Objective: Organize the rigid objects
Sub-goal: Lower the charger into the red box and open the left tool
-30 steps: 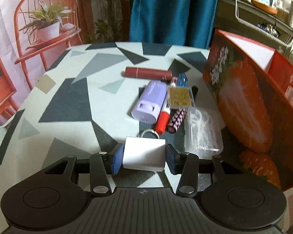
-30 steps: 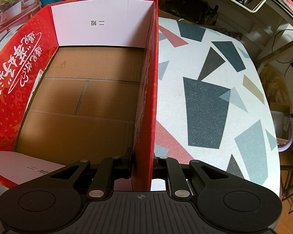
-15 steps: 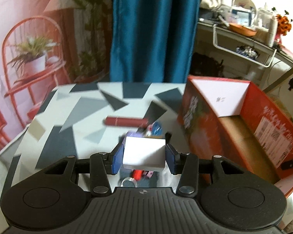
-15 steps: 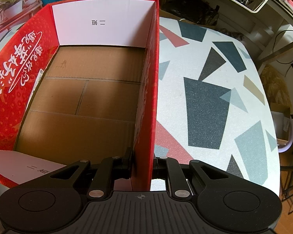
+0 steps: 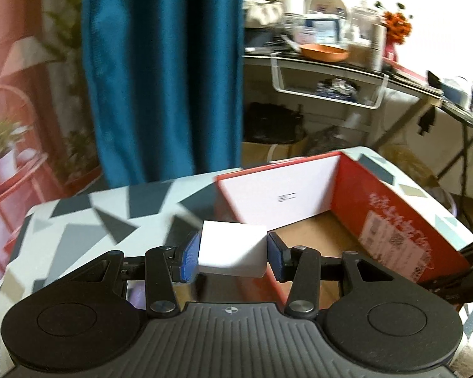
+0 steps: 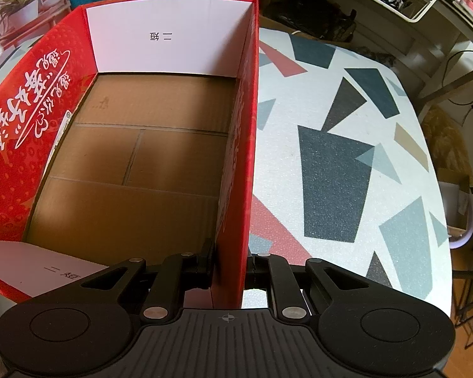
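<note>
Left gripper [image 5: 233, 253] pinches a small white box [image 5: 231, 249] between its blue pads [image 5: 188, 260], holding it in the air at the near corner of the red cardboard box [image 5: 391, 220], whose brown floor lies bare. Right gripper [image 6: 230, 266] is pressed together on the red box's right-hand wall [image 6: 241, 145], one finger inside and one outside, near the corner closest to the camera. Both rest over a table [image 6: 340, 170] with a white cover patterned in grey, dark and red shapes.
</note>
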Demonstrator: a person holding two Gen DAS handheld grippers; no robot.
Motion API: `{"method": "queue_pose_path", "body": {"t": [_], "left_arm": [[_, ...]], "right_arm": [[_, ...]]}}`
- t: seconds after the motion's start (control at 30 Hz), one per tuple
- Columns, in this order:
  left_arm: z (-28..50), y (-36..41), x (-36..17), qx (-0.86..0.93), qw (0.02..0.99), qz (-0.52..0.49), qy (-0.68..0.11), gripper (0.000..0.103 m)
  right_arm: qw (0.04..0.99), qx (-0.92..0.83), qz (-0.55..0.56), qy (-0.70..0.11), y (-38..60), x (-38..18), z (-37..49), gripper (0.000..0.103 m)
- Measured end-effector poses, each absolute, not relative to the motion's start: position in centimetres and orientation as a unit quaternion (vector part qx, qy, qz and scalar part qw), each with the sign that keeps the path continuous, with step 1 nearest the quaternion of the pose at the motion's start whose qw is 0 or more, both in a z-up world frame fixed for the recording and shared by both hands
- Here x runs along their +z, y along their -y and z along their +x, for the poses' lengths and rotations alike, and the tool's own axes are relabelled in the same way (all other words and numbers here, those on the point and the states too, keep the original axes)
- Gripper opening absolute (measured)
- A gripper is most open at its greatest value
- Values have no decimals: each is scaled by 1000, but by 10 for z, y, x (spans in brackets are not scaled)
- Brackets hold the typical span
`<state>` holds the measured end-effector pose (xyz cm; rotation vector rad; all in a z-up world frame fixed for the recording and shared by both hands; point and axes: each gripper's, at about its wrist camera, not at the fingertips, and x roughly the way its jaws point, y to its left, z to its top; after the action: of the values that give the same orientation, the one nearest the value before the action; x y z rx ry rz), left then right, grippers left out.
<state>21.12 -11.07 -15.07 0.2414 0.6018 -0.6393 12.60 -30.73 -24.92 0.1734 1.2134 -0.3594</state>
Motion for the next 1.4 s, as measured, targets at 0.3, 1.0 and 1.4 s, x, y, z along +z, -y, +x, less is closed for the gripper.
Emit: {"method": "queue_pose_path", "body": {"t": [0.3,1.0,1.4], "left_arm": [[228,140,-170,-348,875,117,-315,48],[257,189,-199,-388,843,169,-333,49],[250,125,-160,-368,875,117,-292,64]], "right_arm": [[804,-167,82,-566,308,-249,126,13],[805,-166,84,-564,308,-248,126,13],[807,-165,86,-560,308,-247,123,13]]}}
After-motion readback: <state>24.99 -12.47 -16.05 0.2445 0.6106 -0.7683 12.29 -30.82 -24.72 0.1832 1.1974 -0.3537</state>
